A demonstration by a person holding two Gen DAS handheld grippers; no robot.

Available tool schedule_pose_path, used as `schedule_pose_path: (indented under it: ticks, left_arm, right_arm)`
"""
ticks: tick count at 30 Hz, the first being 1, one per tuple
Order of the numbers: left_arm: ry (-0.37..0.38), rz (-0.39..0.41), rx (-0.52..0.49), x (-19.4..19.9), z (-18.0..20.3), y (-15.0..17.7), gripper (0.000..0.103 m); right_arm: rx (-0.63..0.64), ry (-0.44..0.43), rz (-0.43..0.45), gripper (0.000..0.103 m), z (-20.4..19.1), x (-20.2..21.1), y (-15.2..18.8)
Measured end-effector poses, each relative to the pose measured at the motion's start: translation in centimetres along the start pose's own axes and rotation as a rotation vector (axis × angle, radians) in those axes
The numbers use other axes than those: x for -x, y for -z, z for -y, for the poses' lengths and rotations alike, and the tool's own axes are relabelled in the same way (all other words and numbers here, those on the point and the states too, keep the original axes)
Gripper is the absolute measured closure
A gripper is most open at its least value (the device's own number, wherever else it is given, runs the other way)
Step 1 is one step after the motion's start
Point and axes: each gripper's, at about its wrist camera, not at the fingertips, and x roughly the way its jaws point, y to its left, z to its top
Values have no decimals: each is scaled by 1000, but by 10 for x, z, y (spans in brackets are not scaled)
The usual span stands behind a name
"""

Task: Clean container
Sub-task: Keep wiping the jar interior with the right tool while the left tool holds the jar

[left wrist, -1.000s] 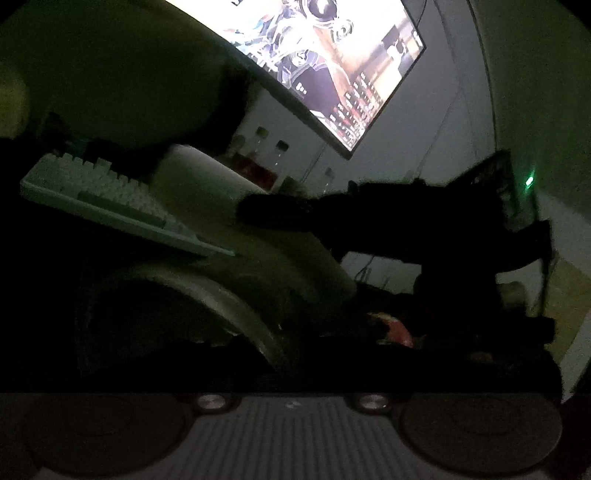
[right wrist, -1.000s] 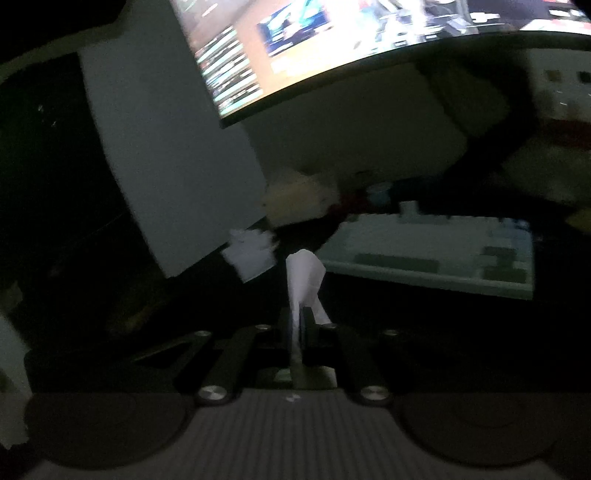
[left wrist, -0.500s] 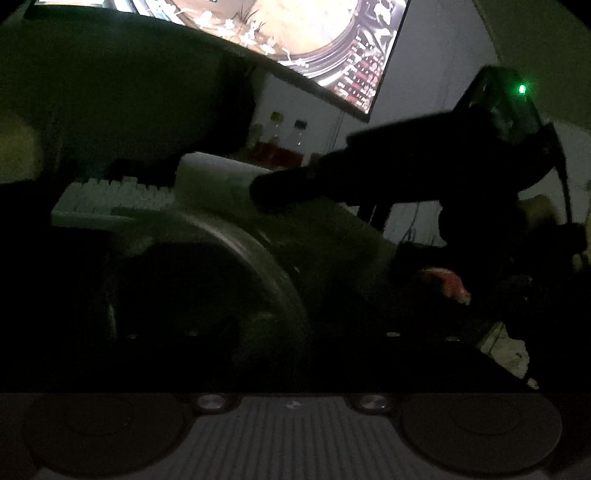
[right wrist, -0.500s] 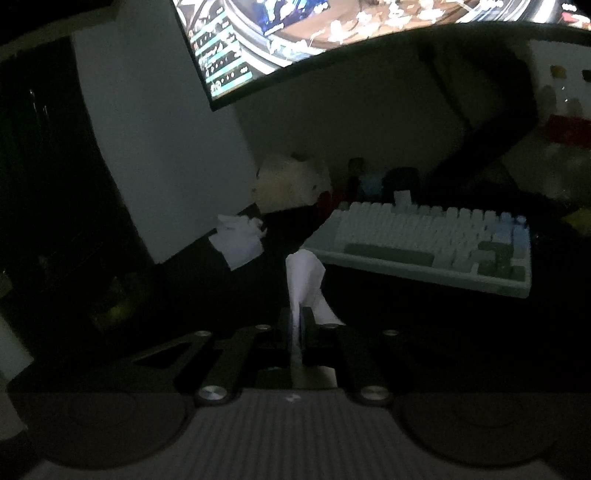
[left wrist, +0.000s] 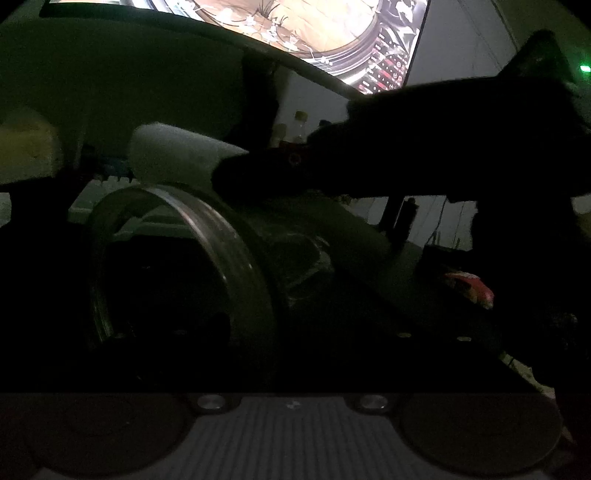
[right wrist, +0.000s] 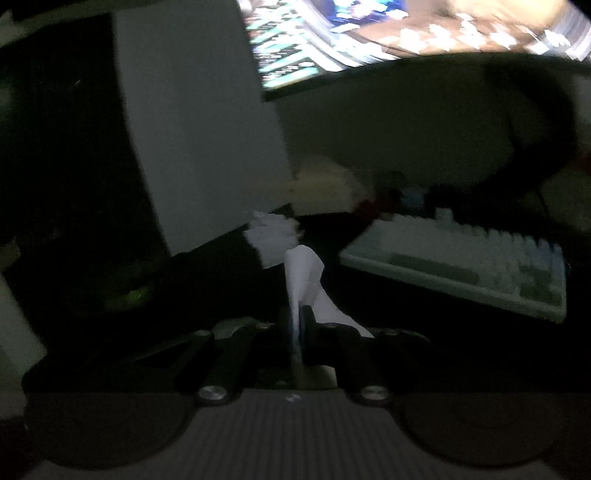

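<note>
A clear glass container [left wrist: 236, 258] lies on its side in the left wrist view, its round rim facing left. It fills the space in front of my left gripper [left wrist: 288, 306], whose fingers are lost in the dark. My right gripper [left wrist: 236, 173] reaches in from the right as a dark shape, just above the container's rim. White tissue [left wrist: 173, 158] sticks out of its tip. In the right wrist view my right gripper [right wrist: 298, 321] is shut on that folded white tissue [right wrist: 303, 269].
The room is dark, lit by a large monitor [left wrist: 325, 33] overhead. A pale keyboard [right wrist: 461, 266] lies on the desk to the right. A second crumpled tissue [right wrist: 269, 236] rests beside a white box [right wrist: 199, 140]. Bottles [left wrist: 301, 125] stand at the back.
The right gripper with its tissue has moved left and closer over the container's rim. The right wrist view has swung and blurred. The container has stayed in front of the left gripper.
</note>
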Motion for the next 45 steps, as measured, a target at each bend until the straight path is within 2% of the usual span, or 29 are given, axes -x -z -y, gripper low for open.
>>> schedule_pose_path:
  ticks: [2, 4, 7, 22, 26, 29, 33, 41, 45]
  left_arm:
    - [1, 1, 1, -1, 0, 0, 31]
    - [62, -24, -29, 15, -25, 1, 31]
    - [69, -27, -28, 18, -23, 4, 31]
    - [62, -17, -36, 10, 11, 21, 31]
    - [42, -13, -31, 7, 23, 17, 31]
    - [40, -12, -32, 17, 30, 21, 31]
    - [31, -11, -25, 4, 30, 13, 31]
    - [36, -6, -25, 8, 4, 13, 31]
    - [36, -5, -28, 8, 10, 17, 31]
  right_arm:
    - [5, 8, 3, 97, 3, 2, 1]
    - [-34, 61, -6, 97, 16, 3, 0]
    - [-82, 124, -14, 96, 31, 3, -1]
    - [-71, 122, -6, 96, 33, 4, 1]
    - [-73, 123, -7, 96, 32, 4, 0]
    - [-82, 118, -6, 96, 34, 5, 1]
    - [-84, 117, -6, 96, 35, 5, 1]
    - [-101, 140, -5, 96, 26, 4, 0]
    - [-100, 138, -4, 96, 29, 5, 1]
